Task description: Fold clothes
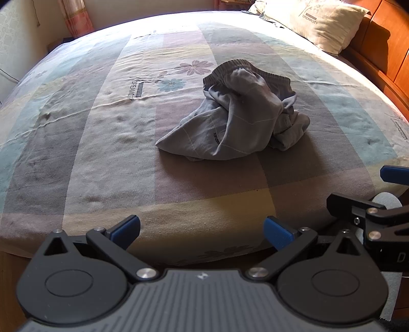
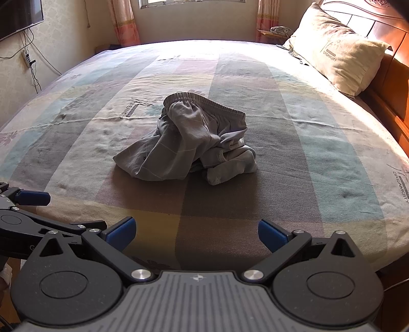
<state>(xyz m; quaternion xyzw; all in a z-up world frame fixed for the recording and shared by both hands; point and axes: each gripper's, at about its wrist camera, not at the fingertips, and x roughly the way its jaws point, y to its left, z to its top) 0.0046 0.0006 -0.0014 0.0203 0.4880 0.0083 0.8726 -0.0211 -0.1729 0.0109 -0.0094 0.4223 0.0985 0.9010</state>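
A crumpled grey pair of trousers (image 1: 237, 112) with an elastic waistband lies in a heap on the middle of the bed; it also shows in the right wrist view (image 2: 189, 143). My left gripper (image 1: 202, 232) is open and empty, held over the bed's near edge, well short of the heap. My right gripper (image 2: 196, 235) is open and empty, also over the near edge. The right gripper shows at the right edge of the left wrist view (image 1: 378, 204), and the left gripper shows at the left edge of the right wrist view (image 2: 28, 204).
The bed (image 1: 89, 158) has a pastel checked sheet with flower prints. A beige pillow (image 2: 340, 56) leans on the wooden headboard (image 2: 393, 84) at the right. A window, curtains (image 2: 122, 23) and a nightstand are behind the bed. A TV and cables are on the left wall.
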